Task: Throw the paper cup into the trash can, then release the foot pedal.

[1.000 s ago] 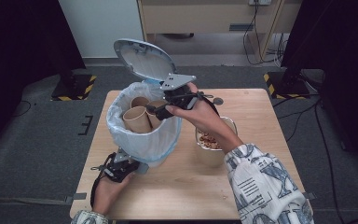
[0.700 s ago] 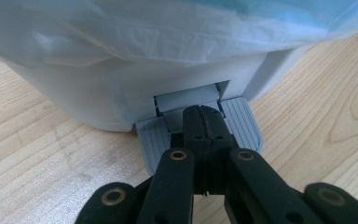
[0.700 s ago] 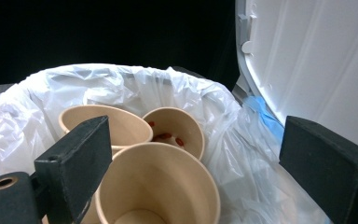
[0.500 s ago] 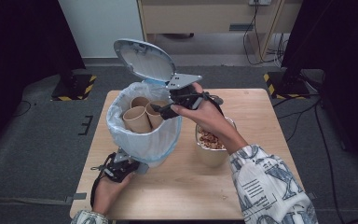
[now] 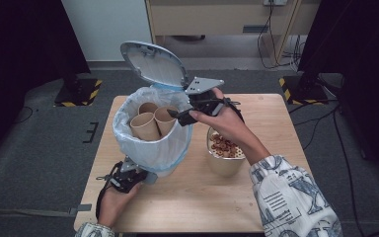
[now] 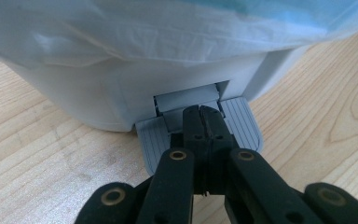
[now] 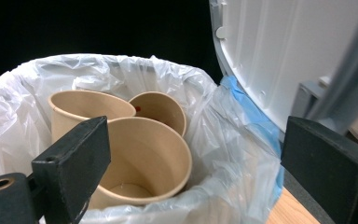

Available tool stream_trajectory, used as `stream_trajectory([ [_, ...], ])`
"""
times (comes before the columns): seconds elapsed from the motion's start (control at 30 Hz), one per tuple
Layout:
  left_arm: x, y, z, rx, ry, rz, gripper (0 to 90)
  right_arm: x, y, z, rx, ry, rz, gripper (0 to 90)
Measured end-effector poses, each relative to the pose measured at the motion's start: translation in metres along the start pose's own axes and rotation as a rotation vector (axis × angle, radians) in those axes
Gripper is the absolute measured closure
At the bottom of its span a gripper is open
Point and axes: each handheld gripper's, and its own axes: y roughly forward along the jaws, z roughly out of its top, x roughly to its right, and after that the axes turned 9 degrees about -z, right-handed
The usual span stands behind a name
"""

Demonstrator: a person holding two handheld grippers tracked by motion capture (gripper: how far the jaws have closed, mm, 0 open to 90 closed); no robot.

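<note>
We judge the drop done: left tongs [image 6: 200,135], closed, press the pedal [image 6: 198,133] (lid [image 5: 153,61] up), right tongs [image 7: 191,163] gape empty over three cups [image 5: 151,123] in the bin [image 5: 153,148]; next, the bowl [image 5: 224,158] at 3 o'clock.

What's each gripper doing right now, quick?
Left gripper: closed, empty, tips on the bin's pedal.
Right gripper: open, empty, over the bin's rim.

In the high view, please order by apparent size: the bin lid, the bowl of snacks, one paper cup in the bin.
1. Bin lid, though nearer the camera.
2. Bowl of snacks.
3. Paper cup.
</note>
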Motion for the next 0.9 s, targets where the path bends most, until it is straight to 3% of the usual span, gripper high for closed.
stream_trajectory([
  [0.67,0.000,0.000,0.000,0.000,0.000,0.000,89.5,0.023,-0.024,-0.016,0.002,0.035,-0.049,8.4],
  [0.9,0.001,0.000,0.000,0.000,0.006,-0.001,87.1,0.040,-0.038,-0.030,-0.007,0.058,-0.098,8.1],
])
